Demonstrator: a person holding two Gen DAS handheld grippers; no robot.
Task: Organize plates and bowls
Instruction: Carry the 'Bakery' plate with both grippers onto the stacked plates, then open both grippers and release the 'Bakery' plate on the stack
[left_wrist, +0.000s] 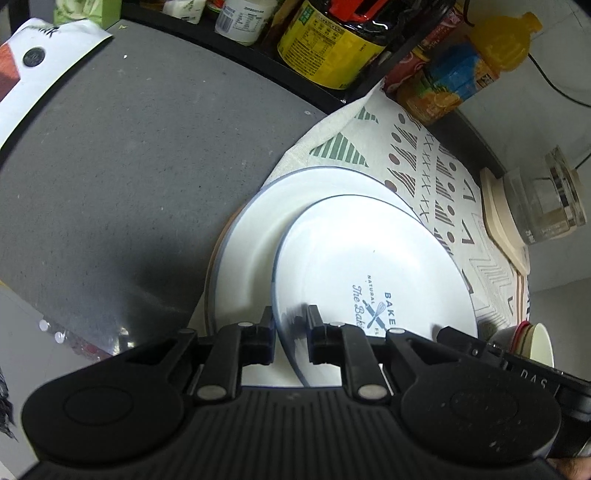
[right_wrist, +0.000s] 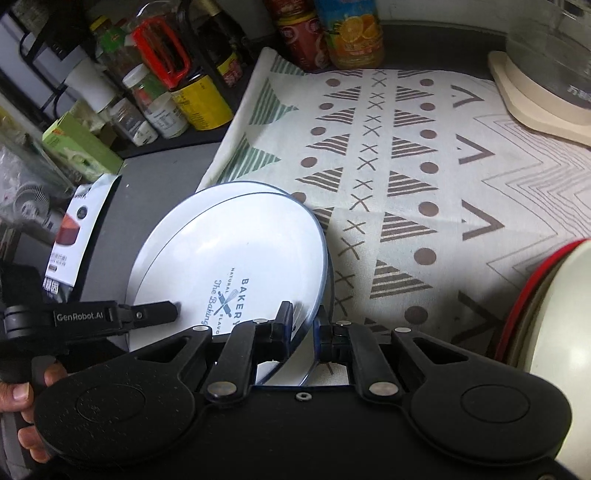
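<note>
A white plate (left_wrist: 369, 258) (right_wrist: 229, 251) with a blue rim and a "BAKERY" print is held at both sides. My left gripper (left_wrist: 290, 317) is shut on its left rim, and my right gripper (right_wrist: 303, 317) is shut on its right rim. Just beneath it lies a second white blue-rimmed plate (left_wrist: 255, 229) (right_wrist: 173, 210), offset a little to the left. I cannot tell whether the two plates touch. The left gripper's finger (right_wrist: 162, 310) shows in the right wrist view, resting on the held plate's edge. Stacked bowls (right_wrist: 554, 314) (left_wrist: 535, 343), cream over red-rimmed, stand to the right.
A patterned cloth (right_wrist: 406, 166) covers the counter's right part, bare grey counter (left_wrist: 129, 166) lies to the left. Bottles and jars (right_wrist: 192, 96) line the back. A glass jug on a cream base (right_wrist: 546, 81) stands back right. A printed box (right_wrist: 74, 236) lies at the left.
</note>
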